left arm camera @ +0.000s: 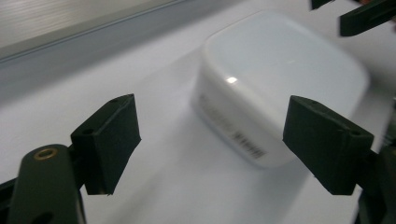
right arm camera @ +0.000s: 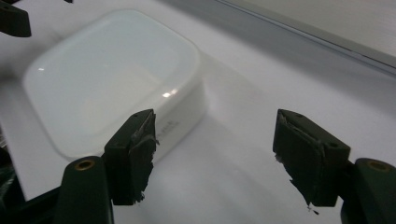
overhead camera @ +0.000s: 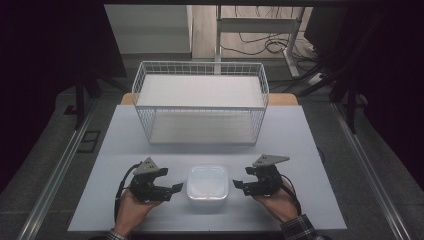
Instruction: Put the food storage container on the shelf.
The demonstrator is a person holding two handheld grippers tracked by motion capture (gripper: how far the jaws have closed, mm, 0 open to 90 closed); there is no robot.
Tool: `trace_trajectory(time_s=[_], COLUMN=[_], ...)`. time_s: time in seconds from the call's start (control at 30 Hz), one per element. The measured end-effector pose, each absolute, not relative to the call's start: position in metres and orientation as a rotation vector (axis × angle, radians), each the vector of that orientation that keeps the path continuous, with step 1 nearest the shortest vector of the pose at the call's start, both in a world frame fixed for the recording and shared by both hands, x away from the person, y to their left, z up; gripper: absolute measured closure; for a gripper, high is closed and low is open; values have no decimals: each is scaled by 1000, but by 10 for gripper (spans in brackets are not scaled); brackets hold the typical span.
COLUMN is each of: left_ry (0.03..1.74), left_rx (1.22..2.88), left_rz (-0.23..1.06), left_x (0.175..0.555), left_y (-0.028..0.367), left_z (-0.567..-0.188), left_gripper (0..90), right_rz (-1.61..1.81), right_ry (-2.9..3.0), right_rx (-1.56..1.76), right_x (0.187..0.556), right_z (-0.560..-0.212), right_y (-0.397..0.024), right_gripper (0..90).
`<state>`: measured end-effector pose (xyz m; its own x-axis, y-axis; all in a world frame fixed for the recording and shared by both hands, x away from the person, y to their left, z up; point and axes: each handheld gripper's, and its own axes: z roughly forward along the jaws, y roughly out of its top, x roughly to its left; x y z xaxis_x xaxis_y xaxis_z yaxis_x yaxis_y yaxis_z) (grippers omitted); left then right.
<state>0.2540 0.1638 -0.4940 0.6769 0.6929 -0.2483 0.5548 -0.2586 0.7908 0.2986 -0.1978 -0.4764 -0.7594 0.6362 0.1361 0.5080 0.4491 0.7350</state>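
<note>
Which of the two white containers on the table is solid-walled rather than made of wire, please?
The low white plastic box with rounded corners, lying between the two claws at the near edge. The white wire basket behind it is taller, larger and see-through mesh.

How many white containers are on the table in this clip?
1. A white lidded container sits near the table's front edge, between the left gripper and the right gripper. The wire basket behind it looks empty, so nothing seems hidden.
</note>
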Motion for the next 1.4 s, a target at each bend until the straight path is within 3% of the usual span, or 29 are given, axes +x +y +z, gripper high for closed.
trace_trajectory(time_s=[0.5,0.67,0.8,0.97,1.1,1.4], left_ry=[923,960,957,1003,1028,1080], left_rx=[1988,1947,1950,1882,1823,1750], left_rz=[106,-69,-83,-67,-21,49], left_x=[270,279,273,266,260,257], left_y=[130,128,128,139,143,143], left_z=[-504,-515,-512,-507,-500,-495], left_gripper=[159,128,217,489,659,787], right_rz=[1301,1284,1333,1336,1389,1466], right_ry=[2617,2665,2707,2655,2576,2438], right_rx=[1000,1065,1133,1257,1341,1350], right_x=[293,300,299,295,292,287], right_z=[-482,-492,-495,-484,-478,-476], right_y=[-165,-157,-159,-170,-176,-179], right_gripper=[185,163,234,531,682,783])
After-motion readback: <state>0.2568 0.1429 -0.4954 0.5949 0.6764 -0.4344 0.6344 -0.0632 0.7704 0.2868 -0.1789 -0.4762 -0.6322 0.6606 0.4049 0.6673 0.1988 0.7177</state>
